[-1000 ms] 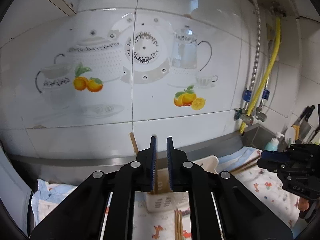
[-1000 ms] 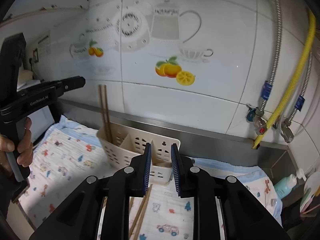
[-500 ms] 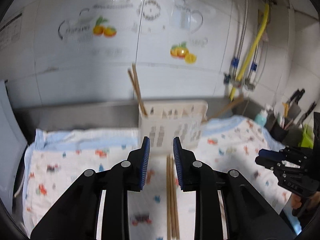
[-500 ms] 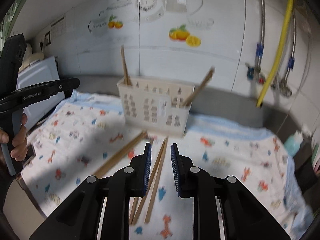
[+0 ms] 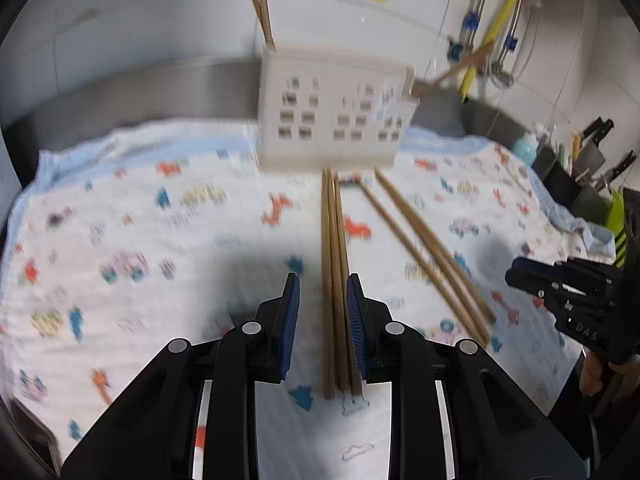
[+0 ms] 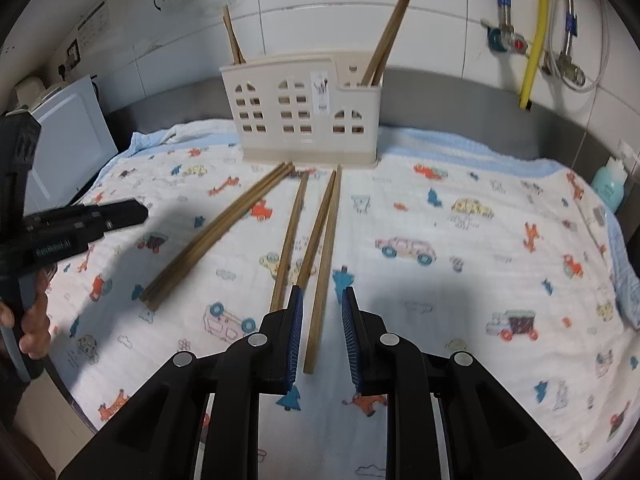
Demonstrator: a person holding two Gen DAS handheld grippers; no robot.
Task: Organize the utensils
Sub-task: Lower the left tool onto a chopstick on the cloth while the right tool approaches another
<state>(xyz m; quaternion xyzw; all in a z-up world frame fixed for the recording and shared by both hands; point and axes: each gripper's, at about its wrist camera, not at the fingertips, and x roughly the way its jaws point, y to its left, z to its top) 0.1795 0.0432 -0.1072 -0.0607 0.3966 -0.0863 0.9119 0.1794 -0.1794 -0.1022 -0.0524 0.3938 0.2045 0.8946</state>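
Between the spread pads of the left gripper (image 5: pixel 320 312), lying untouched on the printed cloth (image 5: pixel 120 240): a chopstick bundle (image 5: pixel 335 280), long axis running near-to-far toward the utensil holder (image 5: pixel 332 116). Likewise straddling a single chopstick (image 6: pixel 325 264), untouched: right gripper (image 6: pixel 320 320), parted, equally near.

A utensil holder (image 6: pixel 306 114) stands at the back of the cloth-covered surface (image 6: pixel 460 264), against the wall — chopsticks upright in its left and right ends. Before it lie loose chopsticks (image 6: pixel 320 248) — a bundle (image 6: pixel 216 236) angled off left.
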